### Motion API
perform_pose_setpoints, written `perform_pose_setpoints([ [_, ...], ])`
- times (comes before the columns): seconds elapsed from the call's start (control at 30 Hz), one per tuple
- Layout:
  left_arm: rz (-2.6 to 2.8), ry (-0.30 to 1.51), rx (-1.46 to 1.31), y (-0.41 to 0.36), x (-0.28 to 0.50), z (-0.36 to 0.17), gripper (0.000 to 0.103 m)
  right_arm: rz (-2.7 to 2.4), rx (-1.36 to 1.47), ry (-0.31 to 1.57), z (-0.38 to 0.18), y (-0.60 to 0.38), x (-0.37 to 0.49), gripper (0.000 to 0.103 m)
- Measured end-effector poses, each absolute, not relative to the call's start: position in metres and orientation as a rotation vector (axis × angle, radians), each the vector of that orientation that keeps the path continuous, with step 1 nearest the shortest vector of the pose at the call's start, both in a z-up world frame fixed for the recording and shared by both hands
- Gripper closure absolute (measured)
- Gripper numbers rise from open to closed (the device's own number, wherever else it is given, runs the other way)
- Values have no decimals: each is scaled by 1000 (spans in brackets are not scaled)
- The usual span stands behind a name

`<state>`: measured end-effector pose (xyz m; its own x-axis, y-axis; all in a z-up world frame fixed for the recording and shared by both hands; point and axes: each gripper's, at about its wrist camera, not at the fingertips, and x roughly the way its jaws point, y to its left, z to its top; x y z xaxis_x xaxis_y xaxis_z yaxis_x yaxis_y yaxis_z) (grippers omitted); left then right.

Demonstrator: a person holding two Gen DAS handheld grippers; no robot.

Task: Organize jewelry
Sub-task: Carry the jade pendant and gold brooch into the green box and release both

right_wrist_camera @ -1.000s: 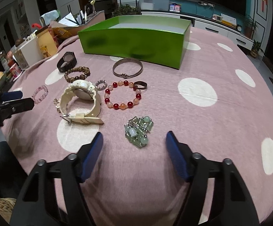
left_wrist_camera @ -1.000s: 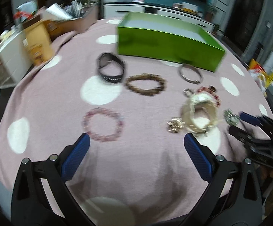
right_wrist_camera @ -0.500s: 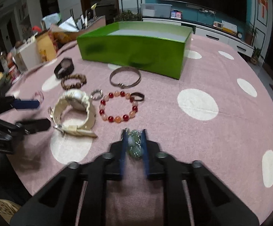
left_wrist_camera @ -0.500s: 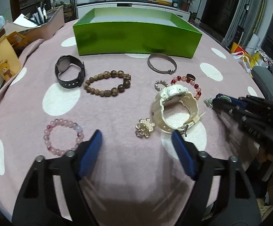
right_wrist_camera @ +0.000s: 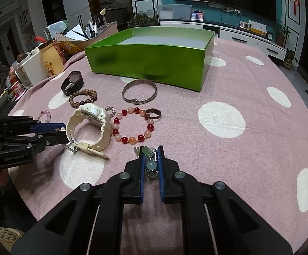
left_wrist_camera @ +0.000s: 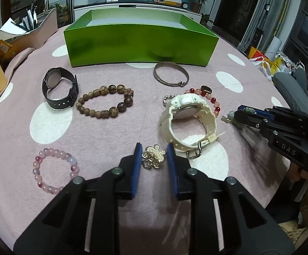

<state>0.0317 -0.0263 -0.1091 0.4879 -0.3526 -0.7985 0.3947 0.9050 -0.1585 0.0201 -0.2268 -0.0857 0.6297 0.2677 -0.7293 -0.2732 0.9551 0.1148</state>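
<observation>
Jewelry lies on a pink polka-dot tablecloth in front of a green box [left_wrist_camera: 141, 42] that also shows in the right wrist view [right_wrist_camera: 151, 61]. My left gripper [left_wrist_camera: 153, 156] is closed around a gold pearl brooch [left_wrist_camera: 154, 156], the pads touching its sides. My right gripper [right_wrist_camera: 150, 159] is shut on a green bead earring cluster [right_wrist_camera: 150, 163] and shows in the left wrist view [left_wrist_camera: 238, 114]. A cream watch [left_wrist_camera: 188, 121] lies between the two grippers.
A black watch [left_wrist_camera: 58, 90], a brown wooden bead bracelet [left_wrist_camera: 106, 104], a silver bangle [left_wrist_camera: 171, 74], a pink bead bracelet [left_wrist_camera: 54, 170] and a red bead bracelet [right_wrist_camera: 132, 127] with a brown ring [right_wrist_camera: 153, 113] lie on the cloth. Clutter stands at the table's left edge [right_wrist_camera: 49, 61].
My left gripper moved in on the brooch and narrowed around it. My right gripper closed on the green earring cluster and stays shut on it.
</observation>
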Motion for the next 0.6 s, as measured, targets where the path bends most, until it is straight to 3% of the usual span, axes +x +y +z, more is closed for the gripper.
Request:
perform_pose_setpoints([
  [0.6, -378, 854, -30, -1, 24, -52, 80, 341, 29, 723, -35, -229, 12, 92],
])
